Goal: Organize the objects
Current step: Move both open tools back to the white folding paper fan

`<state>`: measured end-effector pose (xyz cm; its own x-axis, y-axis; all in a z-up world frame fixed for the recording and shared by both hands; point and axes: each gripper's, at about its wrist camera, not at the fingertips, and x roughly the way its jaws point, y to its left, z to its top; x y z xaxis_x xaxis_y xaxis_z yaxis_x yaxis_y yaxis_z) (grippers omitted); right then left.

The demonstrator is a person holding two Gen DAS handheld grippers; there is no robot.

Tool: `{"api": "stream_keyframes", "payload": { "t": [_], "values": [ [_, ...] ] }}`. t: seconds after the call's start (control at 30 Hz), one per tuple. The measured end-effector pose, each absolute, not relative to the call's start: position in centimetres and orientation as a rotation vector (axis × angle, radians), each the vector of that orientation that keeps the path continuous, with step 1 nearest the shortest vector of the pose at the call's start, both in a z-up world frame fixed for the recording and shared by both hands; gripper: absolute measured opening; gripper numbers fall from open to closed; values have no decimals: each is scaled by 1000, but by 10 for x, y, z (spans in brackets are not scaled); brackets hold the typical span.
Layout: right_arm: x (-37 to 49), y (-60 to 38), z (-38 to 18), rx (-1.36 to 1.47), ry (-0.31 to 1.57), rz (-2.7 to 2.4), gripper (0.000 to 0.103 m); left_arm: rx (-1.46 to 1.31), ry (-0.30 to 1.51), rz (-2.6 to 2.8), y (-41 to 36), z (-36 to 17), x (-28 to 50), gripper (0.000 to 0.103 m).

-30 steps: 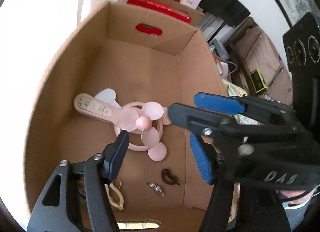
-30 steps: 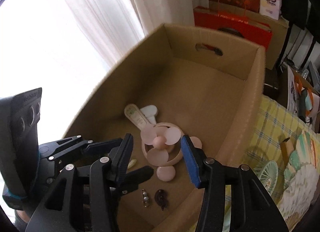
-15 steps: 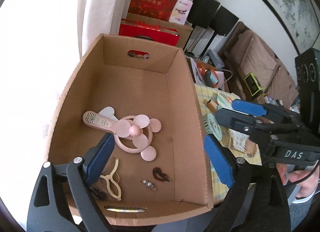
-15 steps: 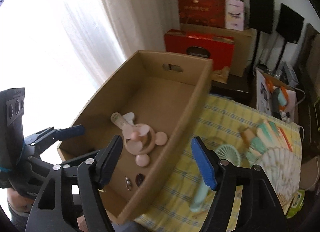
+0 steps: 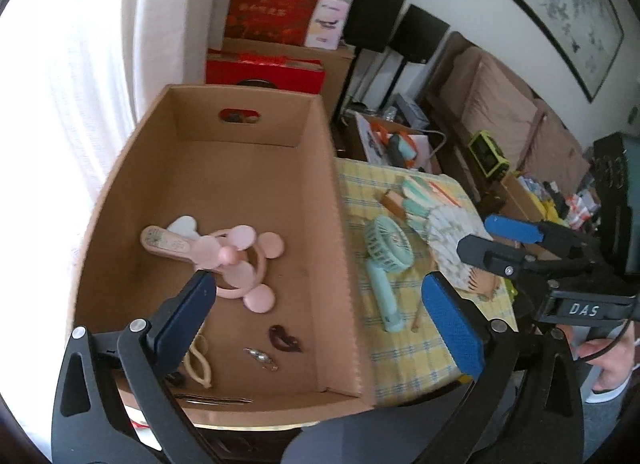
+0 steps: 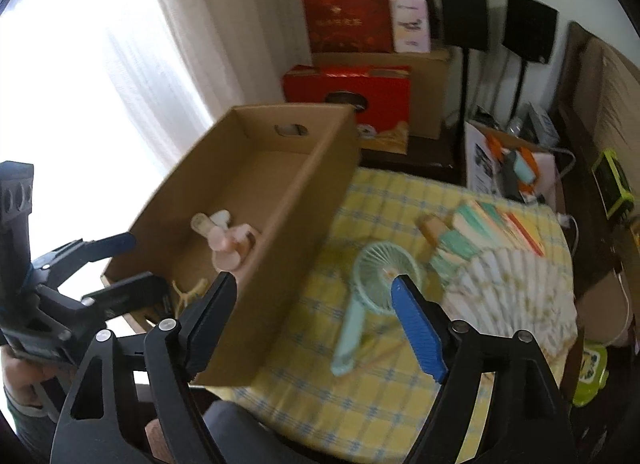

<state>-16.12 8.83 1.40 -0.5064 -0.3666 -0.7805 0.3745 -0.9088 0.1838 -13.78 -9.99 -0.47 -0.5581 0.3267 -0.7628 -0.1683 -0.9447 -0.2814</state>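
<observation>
Fingertips of the left gripper (image 5: 320, 304) stand spread wide and are still opening, with nothing pinched between the blue pads (image 5: 452, 328); a second ago they sat low inside the cardboard box (image 5: 224, 184), close over the pink handheld fan (image 5: 224, 256), and now they hang above its near edge, so the whole box and the table beside it show; the pink fan lies on the box floor beside a white piece, with a cream hair claw (image 5: 198, 360), a brown clip (image 5: 284, 342) and a small pearl clip (image 5: 262, 358) nearer the front wall; the fan's handle carries a pale label whose print is too small to read; right of the box, on the yellow checked tablecloth (image 5: 404, 356), lie a mint handheld fan (image 5: 386, 260) and an opened paper folding fan (image 5: 448, 236); the right gripper (image 6: 316, 312), empty as well, has its jaws parted and opening, and has swung from over the box interior to above the box's right wall and the mint fan; in the left wrist view its body reads "DAS"; behind stand red gift boxes (image 5: 272, 8) with gold lettering I cannot read, two black speakers (image 5: 396, 28), a framed painting (image 5: 556, 8), a white curtain (image 5: 120, 44) and a brown sofa (image 5: 504, 104).
</observation>
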Motion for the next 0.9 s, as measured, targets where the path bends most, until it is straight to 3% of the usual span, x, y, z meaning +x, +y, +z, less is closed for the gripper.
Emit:
{"api": "stream_keyframes", "payload": {
  "t": [0.7, 0.9],
  "values": [
    [-131, 233, -24, 1392, -40, -2635, 86, -1312, -72, 2386, 29, -29, -126, 103],
    [-128, 279, -46, 1452, -137, -2673, 86, -1334, -55, 2349, 49, -46, -127, 103]
  ]
}}
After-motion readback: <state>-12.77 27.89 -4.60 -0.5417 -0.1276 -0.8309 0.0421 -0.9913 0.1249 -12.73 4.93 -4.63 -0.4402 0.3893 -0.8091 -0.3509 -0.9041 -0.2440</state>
